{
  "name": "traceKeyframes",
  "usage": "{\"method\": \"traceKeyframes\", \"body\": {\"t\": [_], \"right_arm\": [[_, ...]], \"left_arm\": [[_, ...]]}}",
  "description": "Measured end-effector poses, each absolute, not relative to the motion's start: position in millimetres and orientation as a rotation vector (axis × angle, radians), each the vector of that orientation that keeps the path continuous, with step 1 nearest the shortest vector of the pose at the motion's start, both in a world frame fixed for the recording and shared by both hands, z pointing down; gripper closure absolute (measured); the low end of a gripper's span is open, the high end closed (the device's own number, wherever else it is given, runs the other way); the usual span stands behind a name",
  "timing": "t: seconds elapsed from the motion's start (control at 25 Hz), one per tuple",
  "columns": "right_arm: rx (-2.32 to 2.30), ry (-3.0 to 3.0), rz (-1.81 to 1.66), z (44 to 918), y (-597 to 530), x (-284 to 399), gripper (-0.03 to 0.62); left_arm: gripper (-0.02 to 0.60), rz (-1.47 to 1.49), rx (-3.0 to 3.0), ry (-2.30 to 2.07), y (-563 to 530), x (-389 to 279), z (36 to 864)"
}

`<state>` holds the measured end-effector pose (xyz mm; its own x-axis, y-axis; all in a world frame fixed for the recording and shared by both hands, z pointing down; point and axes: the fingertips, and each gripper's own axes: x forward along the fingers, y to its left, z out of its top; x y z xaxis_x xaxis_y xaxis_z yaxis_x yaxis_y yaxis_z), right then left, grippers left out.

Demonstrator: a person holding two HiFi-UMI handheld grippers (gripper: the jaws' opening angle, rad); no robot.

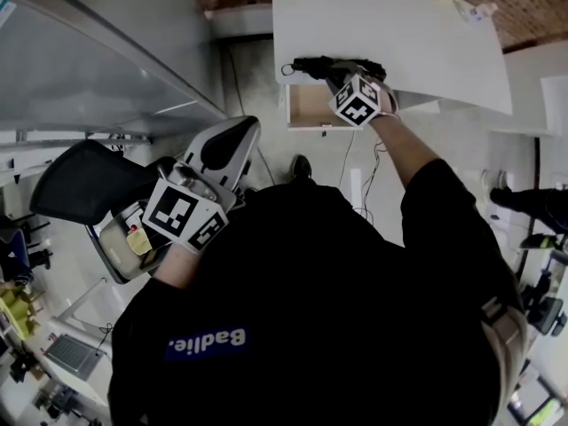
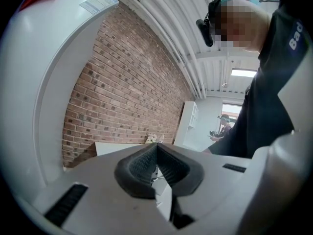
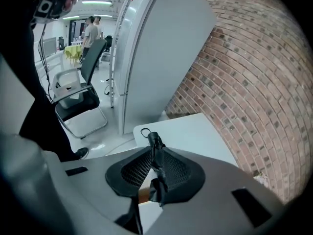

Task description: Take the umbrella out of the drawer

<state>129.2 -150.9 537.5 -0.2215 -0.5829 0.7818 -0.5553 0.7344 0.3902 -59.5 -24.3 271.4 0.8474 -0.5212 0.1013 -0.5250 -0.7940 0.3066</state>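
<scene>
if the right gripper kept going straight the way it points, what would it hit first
Probably the white desk top, beyond the umbrella held in its jaws; how far off is unclear.

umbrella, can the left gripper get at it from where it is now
Probably not without a reach: in the head view the left gripper is shut and sits by the chair, well apart from the umbrella, which the right gripper clamps at the open drawer. Nothing seems to block the way.
</scene>
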Motion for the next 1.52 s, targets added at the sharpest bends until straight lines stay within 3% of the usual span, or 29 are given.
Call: {"method": "traceKeyframes", "body": {"t": [0.88, 1.52], "right_arm": [[1.09, -2.25, 0.029, 411, -102, 37, 0.565], [1.168, -2.452, 0.097, 352, -74, 23, 0.565]], "left_arm": [[0.578, -0.028, 2.701, -0.774, -19, -82, 270], [0.579, -0.024, 2.703, -0.765, -11, -75, 270]]}}
